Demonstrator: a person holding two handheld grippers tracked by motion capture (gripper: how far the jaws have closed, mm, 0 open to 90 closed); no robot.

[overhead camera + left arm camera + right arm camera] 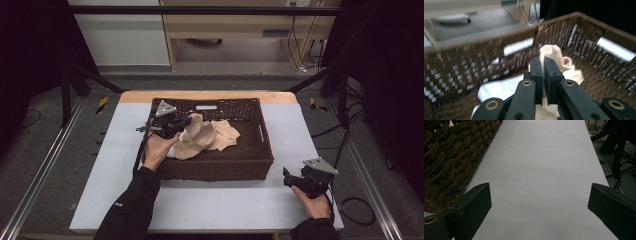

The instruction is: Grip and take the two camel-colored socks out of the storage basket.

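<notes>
Pinching a beige cloth (554, 56) inside the wicker basket (215, 167), the left gripper (543, 68) is clamped tight; removal looks barely begun. Outside the basket, the right gripper (539, 200) gapes wide, empty.

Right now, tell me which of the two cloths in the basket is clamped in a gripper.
The beige cloth: the left gripper is shut on a raised fold of it. The white cloth lies loose below, against the near-left wall of the basket, with nothing gripping it.
</notes>
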